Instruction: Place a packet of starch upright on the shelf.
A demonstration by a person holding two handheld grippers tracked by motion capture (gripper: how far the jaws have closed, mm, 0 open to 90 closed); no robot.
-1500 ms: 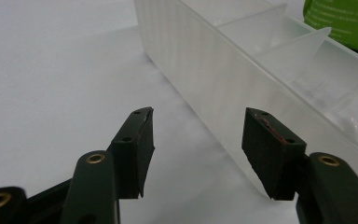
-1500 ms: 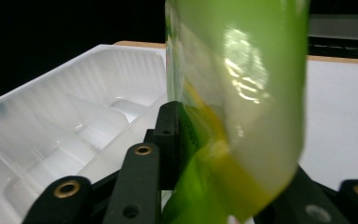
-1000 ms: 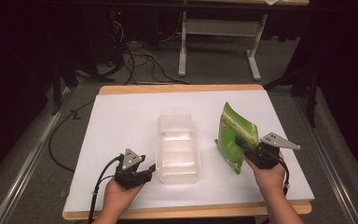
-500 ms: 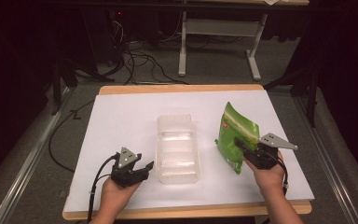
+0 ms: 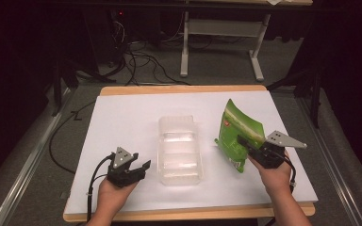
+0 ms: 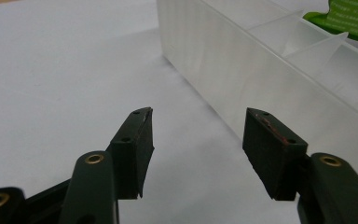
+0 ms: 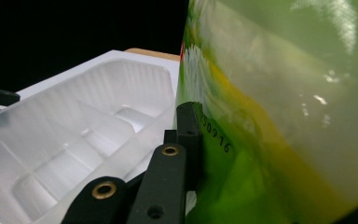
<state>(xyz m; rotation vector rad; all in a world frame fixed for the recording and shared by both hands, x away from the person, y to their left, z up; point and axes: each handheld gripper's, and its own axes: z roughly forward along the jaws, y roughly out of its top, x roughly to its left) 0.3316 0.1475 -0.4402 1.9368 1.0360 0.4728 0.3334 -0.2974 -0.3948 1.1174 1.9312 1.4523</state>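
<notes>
A clear plastic tray (image 5: 179,149) with several compartments lies in the middle of the white table (image 5: 122,122). My right gripper (image 5: 245,147) is shut on the lower edge of a green snack bag (image 5: 238,133), held tilted above the table just right of the tray. In the right gripper view the bag (image 7: 279,112) is pinched against my black finger (image 7: 189,135), with the tray (image 7: 74,154) to its left. My left gripper (image 5: 142,168) rests low at the tray's front left, open with nothing between its fingers. In the left gripper view the tray's wall (image 6: 242,79) stands just beyond the open fingertips (image 6: 137,135).
The table's wooden front edge (image 5: 193,214) runs near my hands. Beyond the far edge are floor cables (image 5: 141,66) and a white desk frame (image 5: 221,42). Bare white surface lies left of the tray and behind it.
The left gripper has edged slightly forward and right toward the tray. The right gripper still holds the green bag in nearly the same place.
</notes>
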